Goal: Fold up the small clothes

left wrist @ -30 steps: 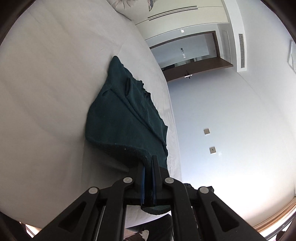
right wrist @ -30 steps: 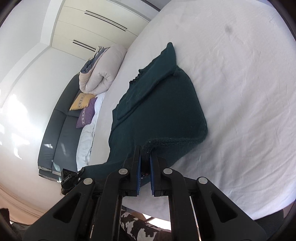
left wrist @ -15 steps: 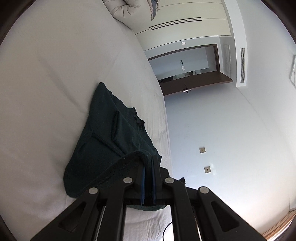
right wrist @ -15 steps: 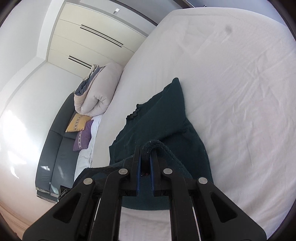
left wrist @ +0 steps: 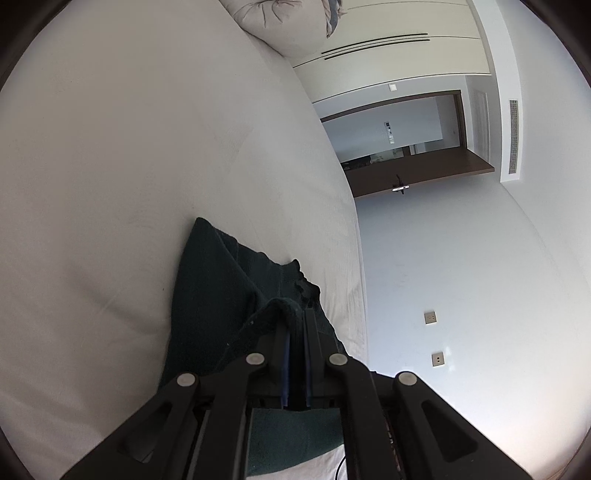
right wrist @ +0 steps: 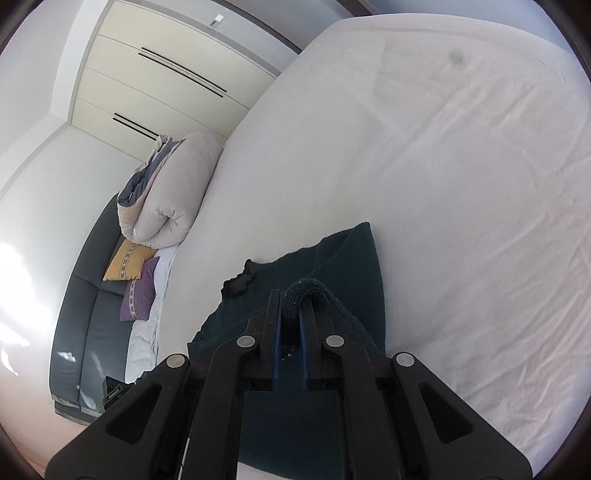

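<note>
A dark green knitted garment (left wrist: pixel 221 288) lies on the white bed (left wrist: pixel 147 147). My left gripper (left wrist: pixel 295 314) is shut on one corner of its near hem, folded over the part that lies flat. In the right wrist view the same garment (right wrist: pixel 351 258) lies on the white bed (right wrist: pixel 461 184), and my right gripper (right wrist: pixel 291 299) is shut on the other hem corner, lifted and curled over the flat part. The far end of the garment rests on the sheet.
A rolled duvet (right wrist: pixel 173 188) lies at the head of the bed, also in the left wrist view (left wrist: pixel 288 26). A grey sofa (right wrist: pixel 92 314) with yellow and purple cushions stands beside the bed. A doorway (left wrist: pixel 406 147) and wall sockets are on the other side.
Both grippers have carried the near hem forward over the garment, toward its far end. The flat part in view has grown shorter as the fold doubled over.
</note>
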The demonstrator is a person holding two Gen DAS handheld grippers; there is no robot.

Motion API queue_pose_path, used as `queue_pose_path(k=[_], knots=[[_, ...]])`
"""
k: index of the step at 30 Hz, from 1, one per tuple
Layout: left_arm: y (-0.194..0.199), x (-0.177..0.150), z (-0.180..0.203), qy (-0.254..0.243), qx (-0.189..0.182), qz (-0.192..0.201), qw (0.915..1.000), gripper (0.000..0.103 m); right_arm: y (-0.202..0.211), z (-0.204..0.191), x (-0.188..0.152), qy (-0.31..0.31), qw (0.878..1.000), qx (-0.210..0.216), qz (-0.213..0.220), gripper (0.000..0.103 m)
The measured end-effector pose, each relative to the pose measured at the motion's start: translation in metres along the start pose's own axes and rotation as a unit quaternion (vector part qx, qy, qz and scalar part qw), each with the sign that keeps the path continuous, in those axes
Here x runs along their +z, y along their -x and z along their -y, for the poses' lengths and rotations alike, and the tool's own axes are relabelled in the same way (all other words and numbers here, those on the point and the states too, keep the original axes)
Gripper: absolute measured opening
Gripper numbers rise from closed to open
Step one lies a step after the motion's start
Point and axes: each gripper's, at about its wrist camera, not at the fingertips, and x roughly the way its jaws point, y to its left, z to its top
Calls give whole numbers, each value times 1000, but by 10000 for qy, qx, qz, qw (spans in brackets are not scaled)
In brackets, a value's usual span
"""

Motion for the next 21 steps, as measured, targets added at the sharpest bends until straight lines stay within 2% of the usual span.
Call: queue_pose_path(k=[4, 7, 9, 11, 13, 14, 15, 16, 19, 21], knots=[[-20, 16, -15, 167, 95, 78, 9998, 5, -34, 8, 16, -131, 9998, -162, -33, 7], [-33, 28, -35, 376, 381, 254, 9982, 9, -61, 17, 28, -286, 9987, -381, -155, 8], [-34, 32, -50, 589, 354, 326, 9971, 40, -78, 28, 35, -498, 9974, -471, -238, 11], [-31, 29, -56, 582, 362, 365, 9970, 51, -84, 34, 34, -507, 9971, -539, -191, 26], [-29, 21, -54, 385, 450, 273, 9979, 51, -83, 35, 31, -406, 9985, -378, -10, 67], [-28, 15, -52, 278, 485, 228, 9982, 51, -81, 33, 30, -329, 9988, -341, 121, 79], [-27, 8, -48, 165, 485, 194, 9985, 51, -78, 33, 29, -313, 9980, -510, 201, 86], [-24, 0, -45, 33, 503, 156, 9986, 51, -77, 32, 28, -306, 9973, -622, 261, 86], [-20, -21, -34, -414, 729, 77, 9964, 51, -68, 28, 24, -274, 9985, -461, 133, 86], [-17, -31, -33, -561, 856, 89, 9947, 51, -55, 19, 15, -21, 9983, -543, 186, 86]])
